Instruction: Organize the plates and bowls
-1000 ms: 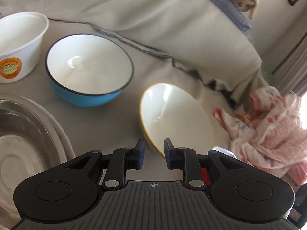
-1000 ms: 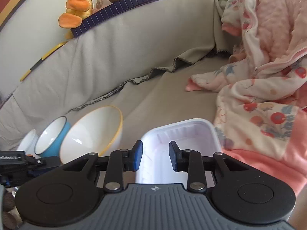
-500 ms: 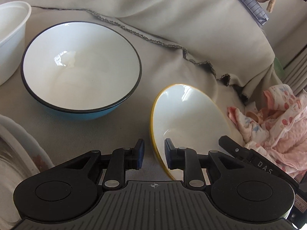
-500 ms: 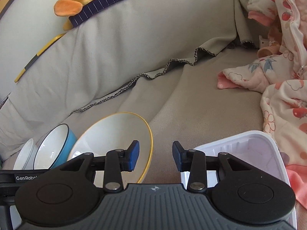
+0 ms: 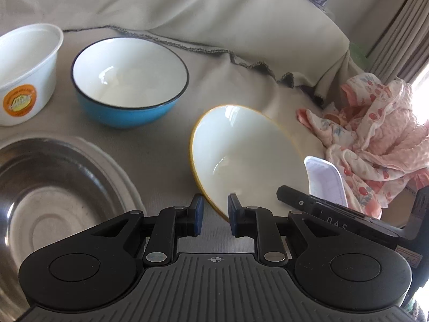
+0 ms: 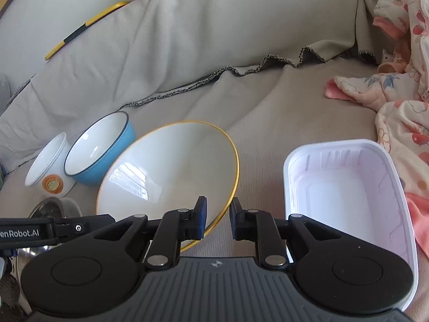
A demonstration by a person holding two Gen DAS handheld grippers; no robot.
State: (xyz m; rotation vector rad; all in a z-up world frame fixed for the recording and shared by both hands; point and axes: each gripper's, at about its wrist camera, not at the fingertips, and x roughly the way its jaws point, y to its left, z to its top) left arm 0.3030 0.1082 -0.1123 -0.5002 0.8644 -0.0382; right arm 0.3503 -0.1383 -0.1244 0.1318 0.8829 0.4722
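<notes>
A white bowl with a yellow rim (image 5: 241, 155) (image 6: 166, 166) lies tilted on the cloth-covered couch seat. My left gripper (image 5: 214, 209) is at its near left edge. Its jaws are closing, and the yellow rim crosses the narrow gap and touches both pads. My right gripper (image 6: 218, 212) is shut on the near right edge of the same bowl, with the rim caught between its blue pads. Behind it to the left stand a blue bowl (image 5: 128, 80) (image 6: 99, 150) and a white paper tub (image 5: 26, 61) (image 6: 48, 166), both upright.
A steel bowl (image 5: 48, 201) sits in a white plate (image 5: 128, 185) at the left. A white plastic tray (image 6: 348, 193) lies right of the yellow-rimmed bowl. Pink patterned clothing (image 6: 402, 107) is heaped at the right. The couch back (image 6: 187, 40) rises behind.
My right gripper slid left from the plastic tray to the yellow-rimmed bowl and its jaws closed on the rim. My left gripper shifted along the bowl's edge and narrowed slightly.
</notes>
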